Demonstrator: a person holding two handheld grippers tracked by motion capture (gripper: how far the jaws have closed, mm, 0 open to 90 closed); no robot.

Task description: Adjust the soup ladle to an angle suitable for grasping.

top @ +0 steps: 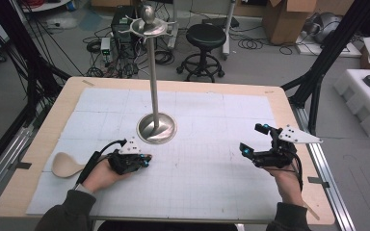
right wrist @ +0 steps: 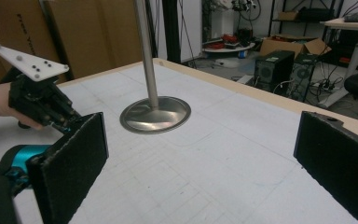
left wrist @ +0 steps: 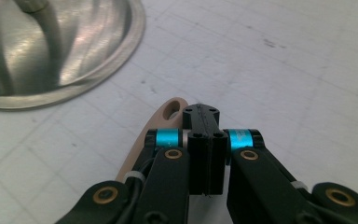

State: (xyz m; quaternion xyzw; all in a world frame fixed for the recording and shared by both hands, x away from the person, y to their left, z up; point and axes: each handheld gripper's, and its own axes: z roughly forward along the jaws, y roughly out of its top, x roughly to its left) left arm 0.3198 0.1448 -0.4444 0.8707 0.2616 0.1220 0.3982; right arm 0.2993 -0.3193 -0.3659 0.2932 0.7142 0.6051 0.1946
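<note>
High view, L to R: tan spoon [top: 66, 165] lies flat on the white gridded mat [top: 197, 178] near the table's [top: 43, 139] left edge, bowl end pointing left, handle running right under the left hand [top: 101, 175]. Left gripper [top: 134, 161] sits low over the mat just right of the spoon bowl, w/ black cable looping back over the wrist. Centre of mat: metal stand [top: 156, 126], round dished base, thin upright pole, w/ a hook ring and ball at the top. Far right: right gripper [top: 256, 144] held by the right hand [top: 284, 180], near the mat's right edge, well apart from stand and spoon.

Left gripper view: jaws of the left gripper [left wrist: 204, 135] pressed together, no gap btwn the black pads. Spoon handle [left wrist: 161, 128], w/ its hanging hole, lies just left of and under the jaws, beside them; can't tell if they touch it. Stand base [left wrist: 51, 56] at upper left, near.

Right gripper view: right gripper [right wrist: 200, 163] jaws spread wide, bare mat btwn them. Stand base [right wrist: 156, 114] ahead, pole rising out of frame. Left gripper [right wrist: 42, 105] at far left, low over the mat.
</note>
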